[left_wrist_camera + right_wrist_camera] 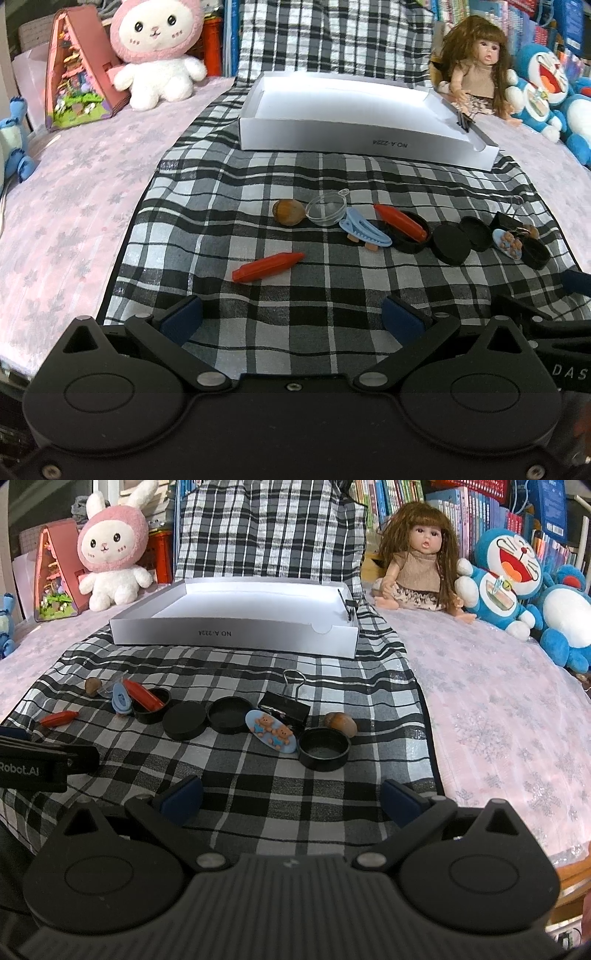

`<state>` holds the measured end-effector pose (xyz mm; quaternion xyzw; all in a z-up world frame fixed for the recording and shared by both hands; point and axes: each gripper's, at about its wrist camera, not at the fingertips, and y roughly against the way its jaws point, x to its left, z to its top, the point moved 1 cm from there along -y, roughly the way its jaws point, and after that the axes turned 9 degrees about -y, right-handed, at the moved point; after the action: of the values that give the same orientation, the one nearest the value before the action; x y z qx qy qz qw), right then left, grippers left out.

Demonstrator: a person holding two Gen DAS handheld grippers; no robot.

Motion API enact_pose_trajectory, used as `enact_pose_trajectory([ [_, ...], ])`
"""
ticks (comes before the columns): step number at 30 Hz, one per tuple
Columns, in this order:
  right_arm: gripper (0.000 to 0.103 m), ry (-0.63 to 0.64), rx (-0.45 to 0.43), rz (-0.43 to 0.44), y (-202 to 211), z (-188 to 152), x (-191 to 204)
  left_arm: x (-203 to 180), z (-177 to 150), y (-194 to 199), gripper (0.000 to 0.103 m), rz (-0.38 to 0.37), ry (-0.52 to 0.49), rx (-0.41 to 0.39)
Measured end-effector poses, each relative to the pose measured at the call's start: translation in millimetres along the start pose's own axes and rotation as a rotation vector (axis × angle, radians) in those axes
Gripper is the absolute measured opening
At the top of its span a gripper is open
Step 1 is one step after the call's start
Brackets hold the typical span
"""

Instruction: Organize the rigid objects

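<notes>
Hovering low in frame, the left gripper (291,317) and right gripper (291,795) both gape, grasping nothing; a red crayon (267,266) lies mid-frame below the white box (354,129).

I read "NO.A-2224", printed upside down, on the near wall of the shallow white cardboard box (236,633). The black left gripper body (33,766) says "Robot.AI"; the black right gripper body (565,369) shows "DAS", cut off.

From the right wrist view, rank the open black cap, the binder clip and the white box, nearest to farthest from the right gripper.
1. Open black cap, just ahead of the right gripper, slightly right.
2. Binder clip, behind the cap, centre.
3. White box, far back, centre-left.
</notes>
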<state>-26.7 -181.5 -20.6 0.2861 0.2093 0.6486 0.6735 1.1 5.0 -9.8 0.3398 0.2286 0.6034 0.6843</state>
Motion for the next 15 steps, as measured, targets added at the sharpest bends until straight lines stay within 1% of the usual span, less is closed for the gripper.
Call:
enact_pose_trajectory([
  [4,0.103,-0.004,-0.046,0.005,2,-7,-1,4,-6,2,0.103,-0.017,-0.022,-0.047],
  [6,0.103,-0.004,-0.05,0.005,2,-7,-1,6,-8,3,0.103,-0.01,-0.014,-0.056],
  [7,0.103,-0.009,-0.047,0.007,2,-6,-2,7,-8,4,0.1,-0.007,-0.008,-0.056],
  [8,0.103,-0.019,-0.046,0.01,3,-4,-2,9,-9,6,0.091,-0.005,0.003,-0.062],
  [9,0.103,-0.031,-0.051,0.014,4,-4,-4,10,-9,9,0.085,-0.008,0.012,-0.073],
  [10,0.103,-0.046,-0.058,0.028,6,-3,-6,11,-9,12,0.075,-0.013,0.017,-0.085],
  [11,0.103,-0.056,-0.062,0.046,7,-2,-7,12,-10,14,0.069,-0.012,0.019,-0.09],
  [12,0.103,-0.064,-0.069,0.06,9,-1,-10,14,-10,15,0.066,-0.009,0.023,-0.093],
  [14,0.099,-0.065,-0.096,0.057,12,1,-12,16,-11,18,0.053,-0.008,0.04,-0.102],
  [15,0.097,-0.061,-0.108,0.054,13,2,-14,18,-11,19,0.051,-0.011,0.051,-0.107],
])
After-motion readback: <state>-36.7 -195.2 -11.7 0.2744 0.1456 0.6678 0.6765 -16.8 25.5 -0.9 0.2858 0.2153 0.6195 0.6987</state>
